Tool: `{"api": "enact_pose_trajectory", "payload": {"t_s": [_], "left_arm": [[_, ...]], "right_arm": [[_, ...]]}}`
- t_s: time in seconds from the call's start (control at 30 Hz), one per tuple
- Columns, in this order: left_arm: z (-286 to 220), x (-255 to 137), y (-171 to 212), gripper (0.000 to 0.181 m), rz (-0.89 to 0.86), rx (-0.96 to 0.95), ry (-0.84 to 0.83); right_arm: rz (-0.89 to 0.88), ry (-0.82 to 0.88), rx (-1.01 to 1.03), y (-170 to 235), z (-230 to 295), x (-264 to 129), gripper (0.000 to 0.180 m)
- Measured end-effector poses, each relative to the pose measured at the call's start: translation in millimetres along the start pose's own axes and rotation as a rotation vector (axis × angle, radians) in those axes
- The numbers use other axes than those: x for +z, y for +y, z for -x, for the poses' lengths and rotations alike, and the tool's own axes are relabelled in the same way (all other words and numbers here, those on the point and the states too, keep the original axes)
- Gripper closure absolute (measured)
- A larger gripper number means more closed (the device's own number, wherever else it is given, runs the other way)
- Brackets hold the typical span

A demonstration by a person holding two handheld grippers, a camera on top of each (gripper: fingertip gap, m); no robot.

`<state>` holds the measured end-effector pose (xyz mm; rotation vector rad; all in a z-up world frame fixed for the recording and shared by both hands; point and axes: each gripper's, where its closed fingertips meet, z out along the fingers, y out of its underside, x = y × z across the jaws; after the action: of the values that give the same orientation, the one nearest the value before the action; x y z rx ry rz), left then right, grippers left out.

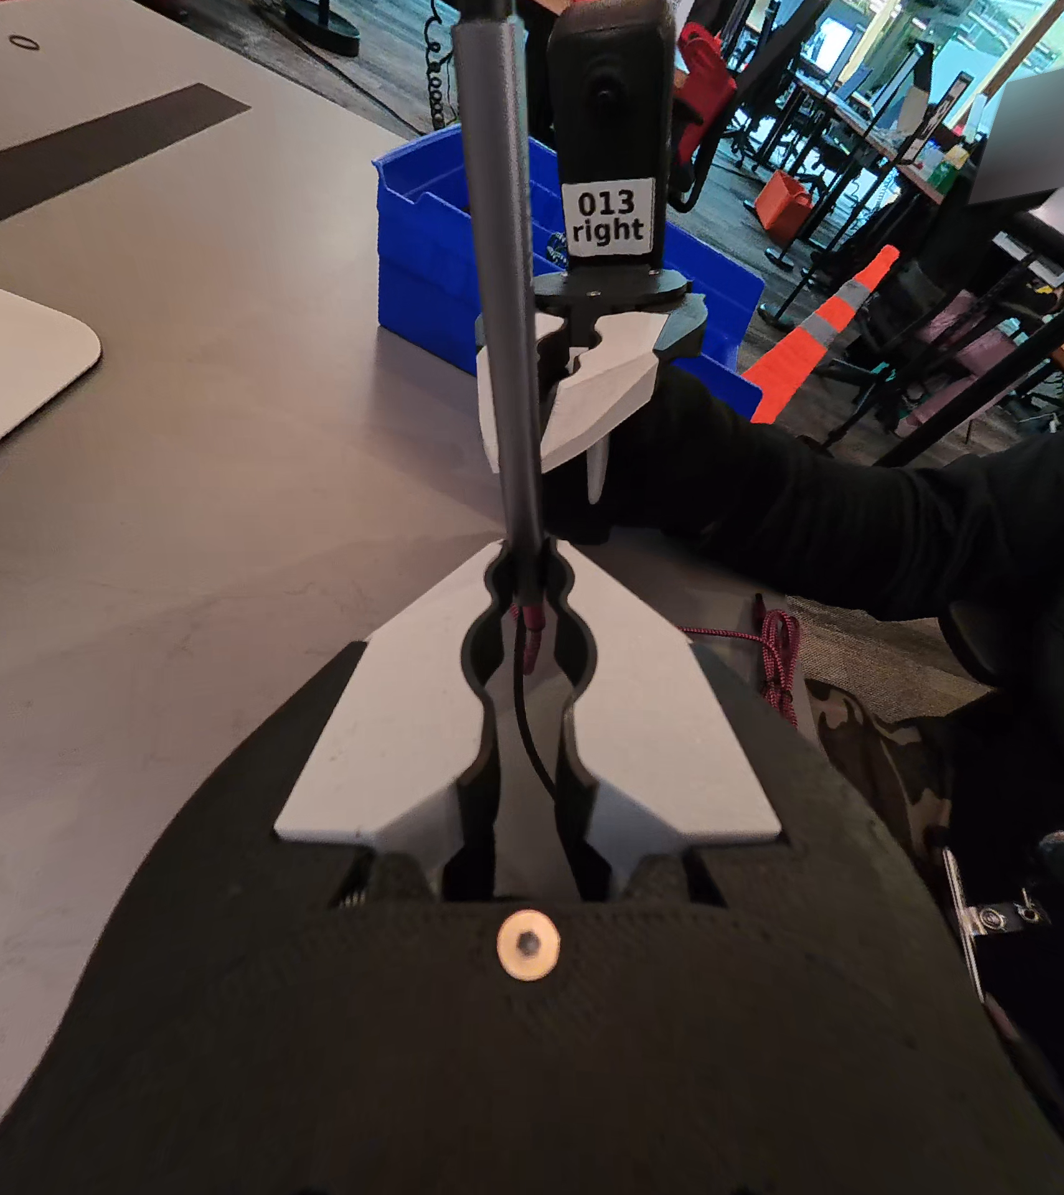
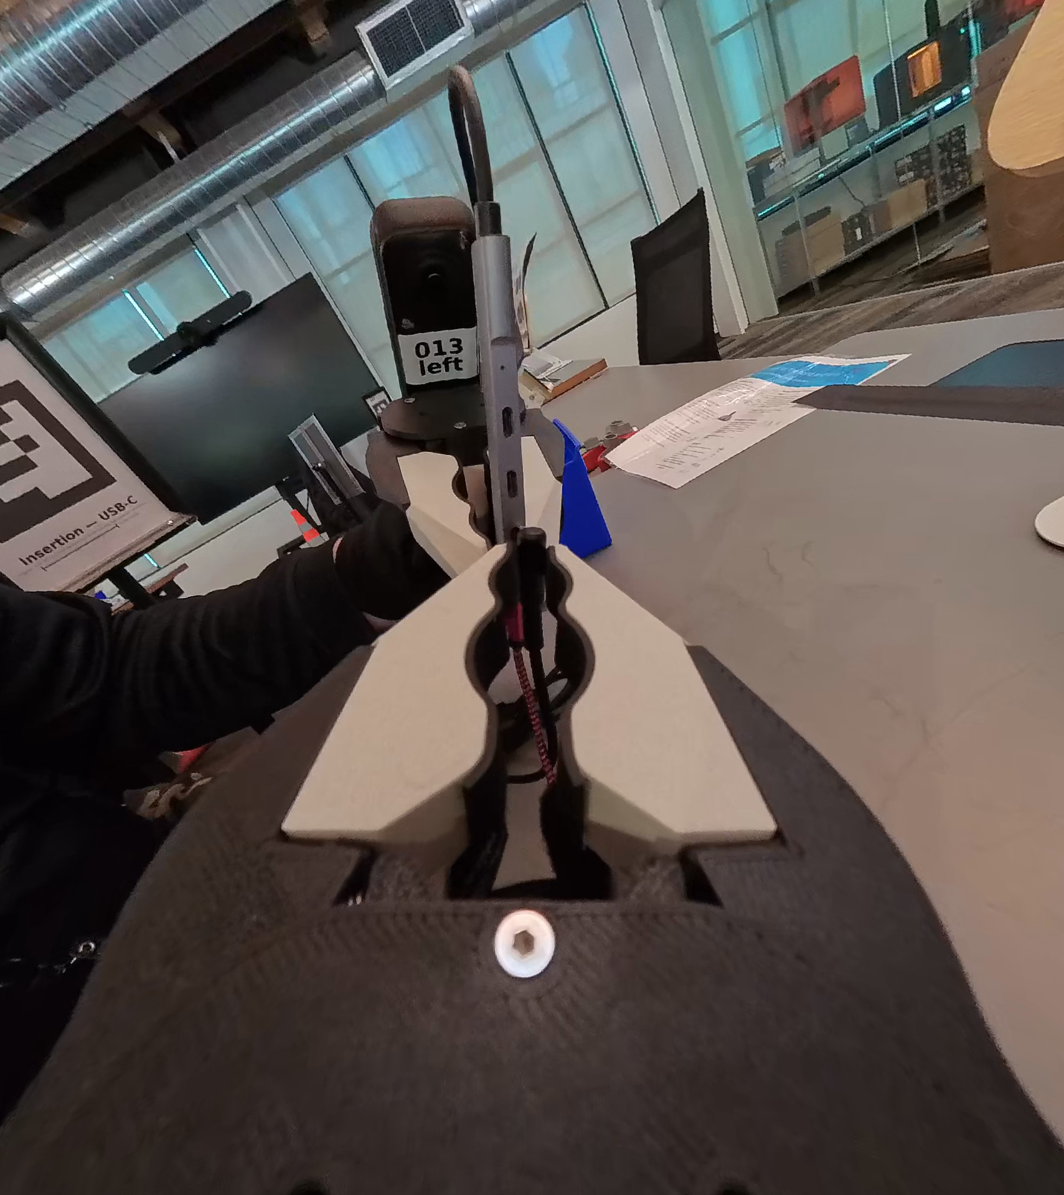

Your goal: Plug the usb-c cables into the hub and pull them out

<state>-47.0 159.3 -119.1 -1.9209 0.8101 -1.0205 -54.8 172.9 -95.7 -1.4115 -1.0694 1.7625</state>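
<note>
My left gripper had its fingers clamped on the lower end of the slim grey metal hub, held upright above the grey tabletop; its top was cut off by the frame edge. My right gripper pinched the black plug of a usb-c cable at the hub's bottom port (whether seated, I couldn't tell). The red braided cable trailed between those fingers. The blue plastic bin behind hid its contents.
</note>
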Motion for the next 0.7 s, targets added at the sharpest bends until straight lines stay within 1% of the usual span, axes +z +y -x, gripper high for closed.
{"api": "enact_pose_trajectory", "payload": {"t_s": [0.7], "left_arm": [[-1.3,-0.9,-2.2,0.174,-0.021,0.002,0.016]], "right_arm": [[-0.004,0.002,-0.025,-1.2,3.0,0.0,0.174]]}}
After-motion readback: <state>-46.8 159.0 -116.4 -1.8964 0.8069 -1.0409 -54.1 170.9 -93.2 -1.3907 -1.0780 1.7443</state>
